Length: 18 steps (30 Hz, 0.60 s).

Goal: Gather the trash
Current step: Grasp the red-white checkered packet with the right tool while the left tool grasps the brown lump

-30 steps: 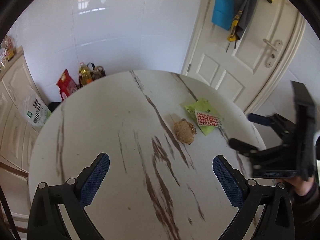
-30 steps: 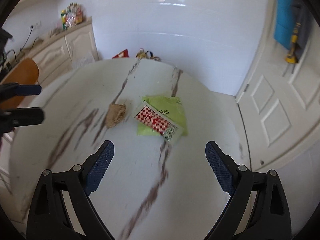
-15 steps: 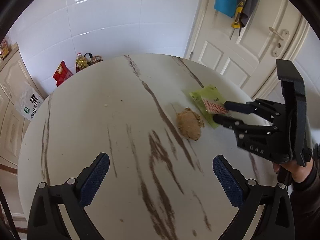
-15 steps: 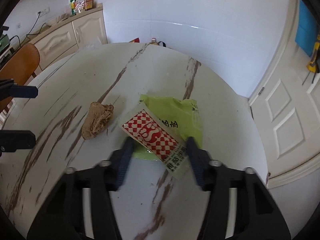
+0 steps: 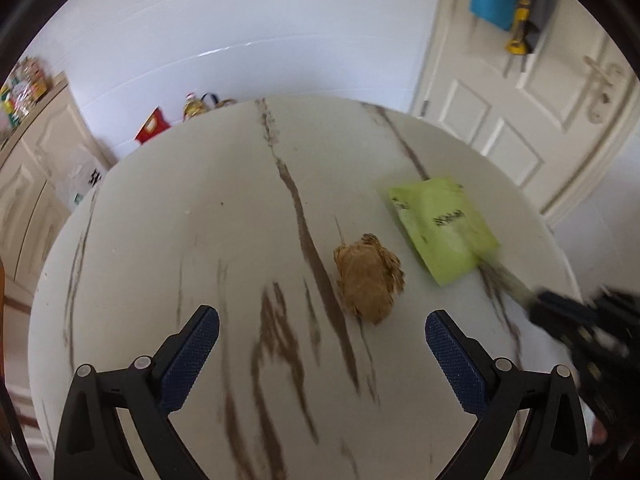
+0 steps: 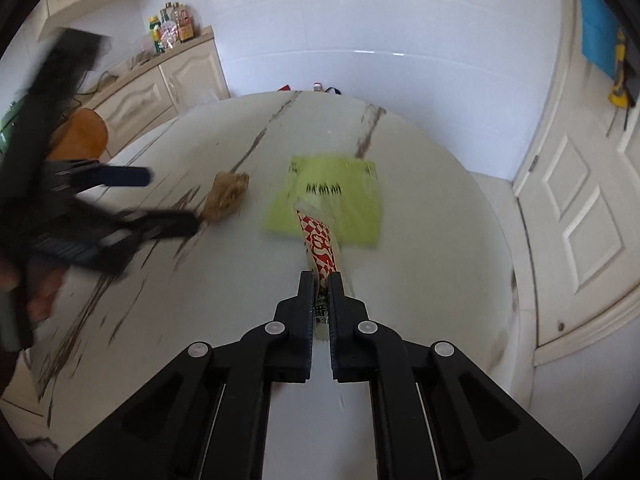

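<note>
Right wrist view: the right tongs (image 6: 321,280) pinch the red checkered wrapper (image 6: 320,240) over the counter (image 6: 420,280). The left tongs (image 5: 320,344) are spread wide near the brown paper ball (image 5: 368,278).

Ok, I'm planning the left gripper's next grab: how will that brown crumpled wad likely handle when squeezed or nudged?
The brown crumpled wad looks like scrunched paper, so probably light and easily crushed. Its lumpy, irregular shape suggests it would skid or tumble briefly when nudged rather than roll away. The left gripper is open wider than the wad, so a grasp should fit.
</note>
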### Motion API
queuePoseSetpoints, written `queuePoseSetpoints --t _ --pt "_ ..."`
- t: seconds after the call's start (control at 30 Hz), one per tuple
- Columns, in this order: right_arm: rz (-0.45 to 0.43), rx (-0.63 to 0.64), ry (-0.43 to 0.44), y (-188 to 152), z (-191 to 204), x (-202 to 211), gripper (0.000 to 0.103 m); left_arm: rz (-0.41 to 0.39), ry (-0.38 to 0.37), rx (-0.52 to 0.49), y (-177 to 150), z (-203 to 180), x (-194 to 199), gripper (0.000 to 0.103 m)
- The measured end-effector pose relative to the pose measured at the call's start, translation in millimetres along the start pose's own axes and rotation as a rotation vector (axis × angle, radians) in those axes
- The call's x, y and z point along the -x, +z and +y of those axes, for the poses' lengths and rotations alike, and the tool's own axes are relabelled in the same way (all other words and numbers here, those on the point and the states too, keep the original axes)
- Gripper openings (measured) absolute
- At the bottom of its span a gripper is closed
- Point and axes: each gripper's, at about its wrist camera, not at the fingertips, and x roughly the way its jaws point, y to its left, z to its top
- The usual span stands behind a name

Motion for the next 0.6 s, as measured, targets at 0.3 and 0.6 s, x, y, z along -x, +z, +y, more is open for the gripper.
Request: queuePoseSetpoints --t 0.3,0.6 --pt "-0.026 -0.024 0.057 -26 -10 16 0.008 -0.051 0.055 -0.035 7 -22 -38 0.094" --pt "-0.033 -0.038 0.067 -29 -6 15 0.008 -0.103 -0.059 -0.162 0 -32 -37 0.029"
